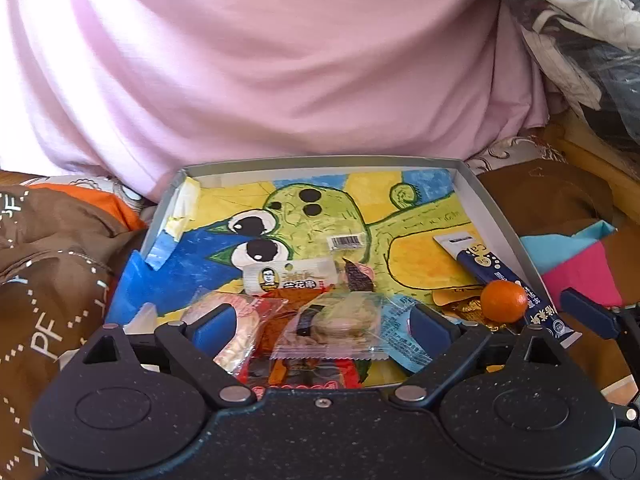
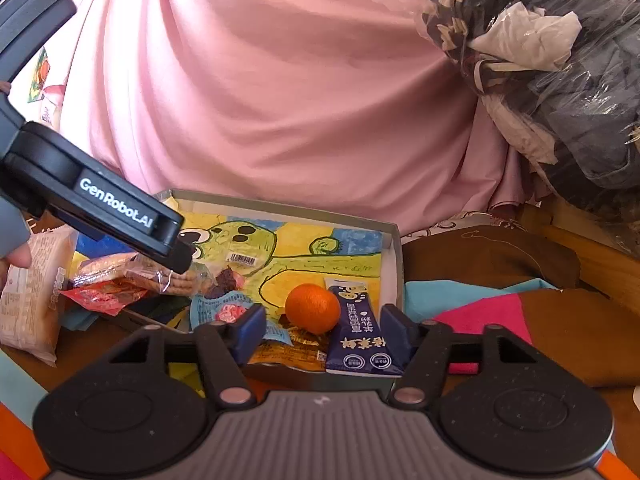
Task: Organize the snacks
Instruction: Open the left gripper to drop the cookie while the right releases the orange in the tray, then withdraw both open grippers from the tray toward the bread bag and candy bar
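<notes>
Both grippers, left point(image 1: 320, 322) and right point(image 2: 322, 326), had their jaws spread wide and held nothing, with the snacks point(image 1: 304, 320) lying in the box point(image 1: 492, 208), and the orange point(image 2: 312, 308) could have rolled away if a finger bumped it.

Glossy plastic wrappers point(image 1: 332, 332); matt, probably cardboard box point(image 1: 496, 216); pink cloth point(image 1: 280, 60).

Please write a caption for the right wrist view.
Open right gripper above a small round orange fruit in a shallow painted cardboard box.
</notes>
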